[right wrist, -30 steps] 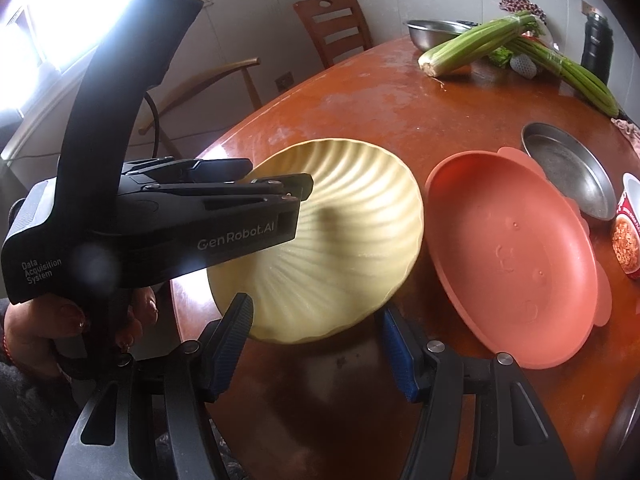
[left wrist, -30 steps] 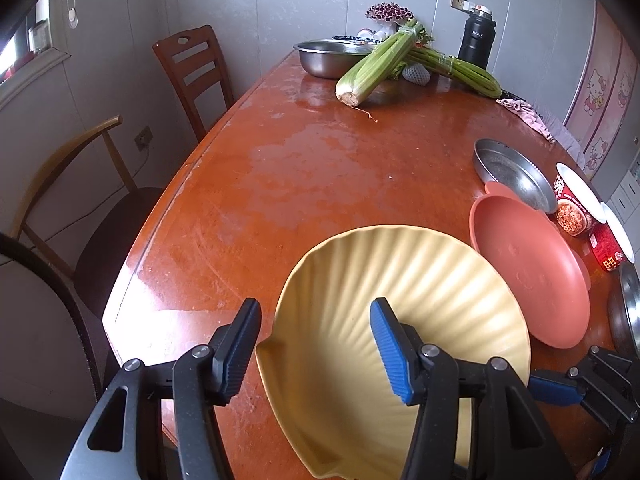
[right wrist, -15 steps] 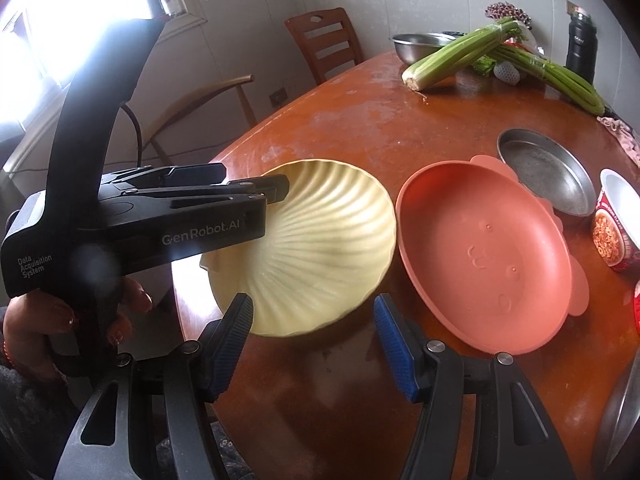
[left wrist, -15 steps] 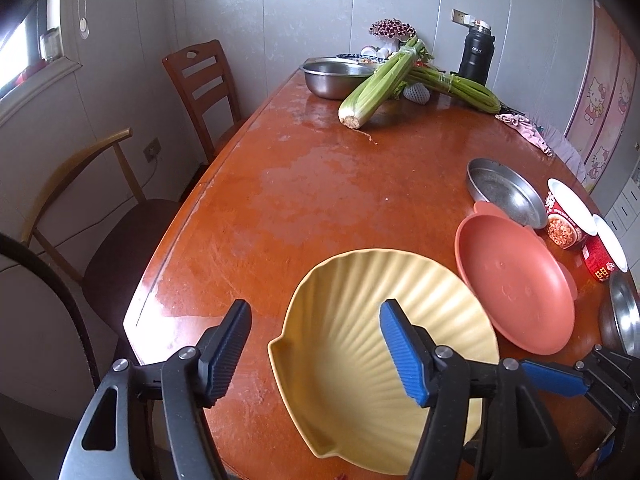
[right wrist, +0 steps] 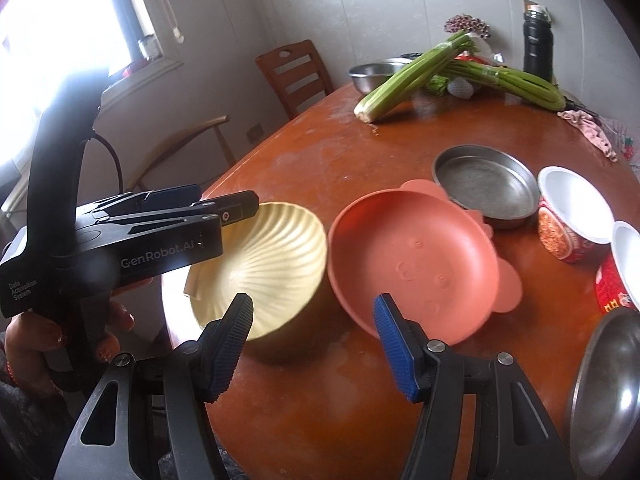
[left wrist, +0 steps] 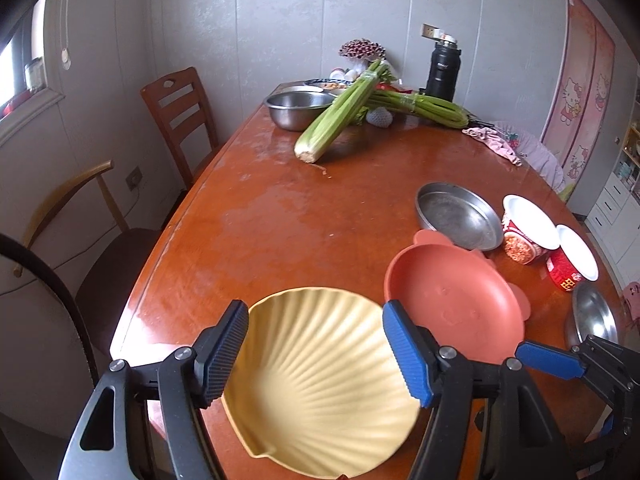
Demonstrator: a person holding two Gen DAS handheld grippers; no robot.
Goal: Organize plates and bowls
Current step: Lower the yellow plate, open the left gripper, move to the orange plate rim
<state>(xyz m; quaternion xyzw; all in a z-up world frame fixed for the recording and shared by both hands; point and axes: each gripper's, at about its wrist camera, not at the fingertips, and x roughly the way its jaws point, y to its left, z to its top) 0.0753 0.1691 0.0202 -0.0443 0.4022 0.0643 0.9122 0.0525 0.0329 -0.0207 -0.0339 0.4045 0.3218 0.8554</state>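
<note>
The yellow shell plate (left wrist: 320, 384) lies on the table (left wrist: 280, 216) under and between the left gripper's (left wrist: 314, 354) blue pads, which have just been opening and touch nothing. To that claw's right sits the pink plate (left wrist: 452, 304); the right gripper (right wrist: 312, 340) hovers near it, parted and empty. Release looks finished; next comes choosing another dish to stack.

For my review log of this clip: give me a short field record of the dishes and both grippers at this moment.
yellow shell plate: on table edge, released
left gripper: open, jaws just widened, above the plate
right gripper: open, empty
pink plate: right of shell plate
steel pan: behind pink plate
noodle cups: two, right of pan
table: reddish wood
</note>
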